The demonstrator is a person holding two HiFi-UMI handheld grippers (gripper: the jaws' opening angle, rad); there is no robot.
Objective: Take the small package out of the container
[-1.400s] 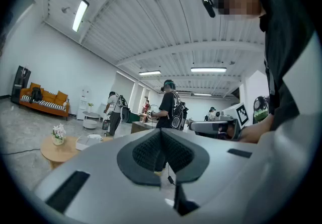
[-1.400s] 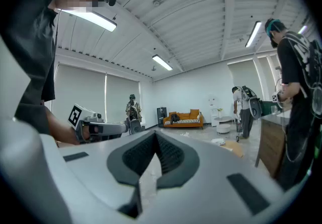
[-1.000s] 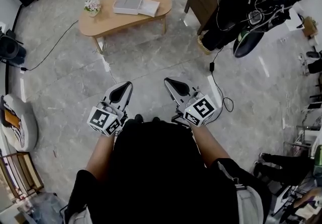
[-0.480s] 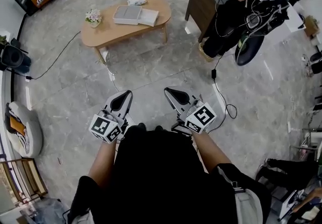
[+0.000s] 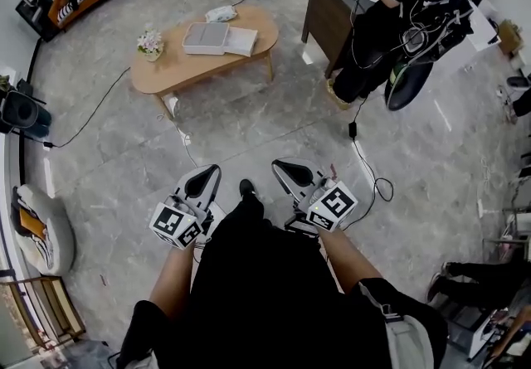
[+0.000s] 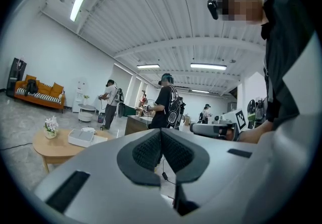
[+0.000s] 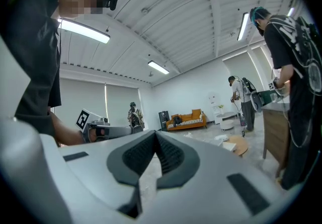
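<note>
One grey marbled floor (image 5: 249, 118) fills most of the head view. Far ahead on it stands a rounded wooden table (image 5: 178, 69), and to its right a dark desk (image 5: 328, 2) with another person (image 5: 398, 11) leaning at it. The white container (image 5: 206, 37) lies flat near the middle of the table, a white slab touching its right side; the small package is too far off to make out in it. The left tongs (image 5: 211, 170) and right tongs (image 5: 280, 165) are held side by side in front of the wearer's body, well apart from the table, each clenched with its pads together on nothing. A small pot of flowers (image 5: 150, 43) stands at the table's left end.
</note>
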